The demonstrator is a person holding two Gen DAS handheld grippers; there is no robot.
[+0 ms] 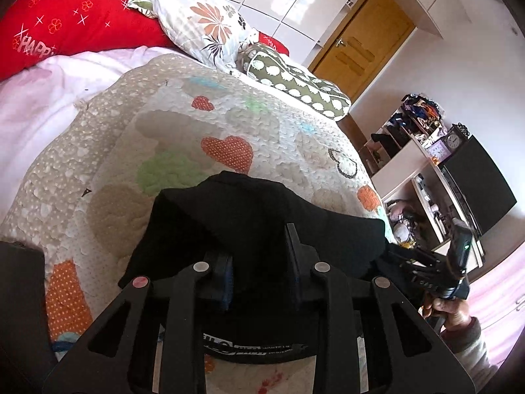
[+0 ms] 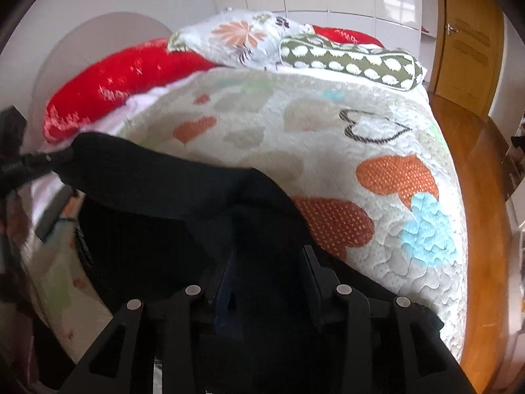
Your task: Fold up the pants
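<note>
Black pants (image 1: 249, 223) lay on quilt (image 1: 183, 124) at 6 o'clock | left gripper (image 1: 259, 272) clamped pants | right gripper (image 2: 267, 282) clamped pants | pillows (image 1: 210, 23) at 12 o'clock

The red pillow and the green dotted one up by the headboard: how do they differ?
The red pillow is much longer and carries stitched stars, flowers and lettering; the green pillow is a shorter bolster covered in white blobs. The red one lies partly under the floral pillow; the green one lies in front of it, near the bed's edge. Both rest at the head of the bed.
</note>
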